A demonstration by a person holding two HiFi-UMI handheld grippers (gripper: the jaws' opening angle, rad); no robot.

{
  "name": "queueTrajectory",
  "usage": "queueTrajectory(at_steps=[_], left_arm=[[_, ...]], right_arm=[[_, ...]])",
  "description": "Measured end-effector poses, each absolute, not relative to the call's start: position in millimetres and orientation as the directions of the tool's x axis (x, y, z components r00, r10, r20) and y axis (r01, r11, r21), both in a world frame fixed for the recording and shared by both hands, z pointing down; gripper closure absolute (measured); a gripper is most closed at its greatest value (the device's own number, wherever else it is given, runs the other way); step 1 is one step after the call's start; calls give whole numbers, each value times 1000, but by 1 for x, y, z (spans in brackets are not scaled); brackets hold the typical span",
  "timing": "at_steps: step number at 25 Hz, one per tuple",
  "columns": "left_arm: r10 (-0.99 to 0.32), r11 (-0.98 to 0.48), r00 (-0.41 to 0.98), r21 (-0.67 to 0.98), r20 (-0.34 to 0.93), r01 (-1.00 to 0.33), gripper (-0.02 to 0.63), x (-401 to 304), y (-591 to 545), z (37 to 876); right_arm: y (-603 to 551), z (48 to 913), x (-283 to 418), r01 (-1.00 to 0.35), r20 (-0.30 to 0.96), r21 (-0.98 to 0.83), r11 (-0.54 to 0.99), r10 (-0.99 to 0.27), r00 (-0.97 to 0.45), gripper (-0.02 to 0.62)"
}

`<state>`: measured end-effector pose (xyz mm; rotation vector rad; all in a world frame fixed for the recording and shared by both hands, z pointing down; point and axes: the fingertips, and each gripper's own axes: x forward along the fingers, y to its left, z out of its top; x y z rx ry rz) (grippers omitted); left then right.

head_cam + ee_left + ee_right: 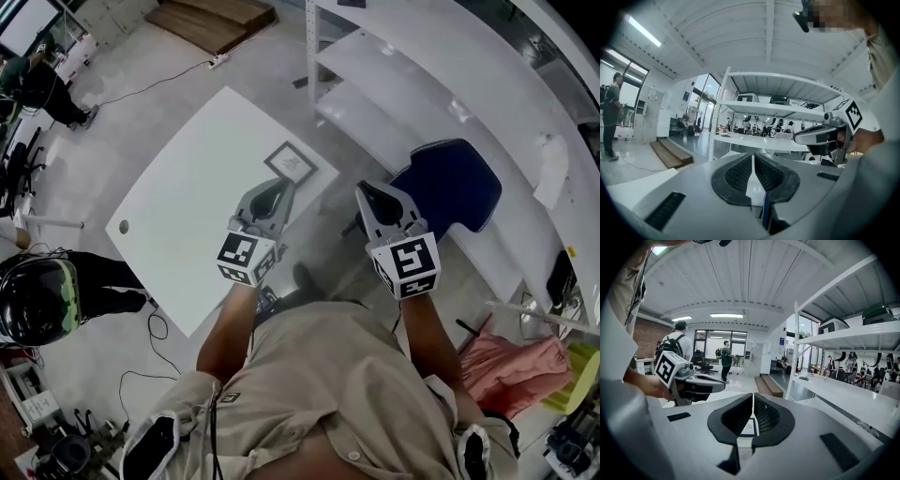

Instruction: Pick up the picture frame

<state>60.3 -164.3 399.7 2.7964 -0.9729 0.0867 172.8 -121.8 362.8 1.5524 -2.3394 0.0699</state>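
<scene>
A white rack [441, 84] of bare shelves fills the right side of the head view, and a white tabletop [187, 197] sits at an angle beside it, with a blue chair [450, 183] in the gap between the two. The person stands at the tabletop's near corner and holds both tools out level in front of the chest, side by side and apart, which looks like a ready stance before a reach, not a grasp. The left hand-held gripper [270, 195] hangs over the tabletop's near edge; its own view shows the jaws clenched tip to tip with nothing between them. The right hand-held gripper [375, 195] hangs just off the edge, above the floor near the chair, also clenched and empty. The frame [290, 163] seems to lie flat on the tabletop near its far right edge, just ahead of the left tool and untouched. It shows small and low between the pads in the right gripper view, so that tool looks aimed at it. Either tool would have to release its jaws before closing on the frame's edge.
</scene>
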Motion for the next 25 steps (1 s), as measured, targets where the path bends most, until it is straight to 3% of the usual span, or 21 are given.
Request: queueTrajectory(at_steps=[12,25], left_arm=[[-662,-703,735,217,145,-677,578,17,-220,431],[-711,-542,638,348,295,-765,577,13,-290,526]], right_arm=[[-191,394,125,-875,356,129,467,-845,-399,568],[-280,484,117,-815,486,41,577,-725,-489,566]])
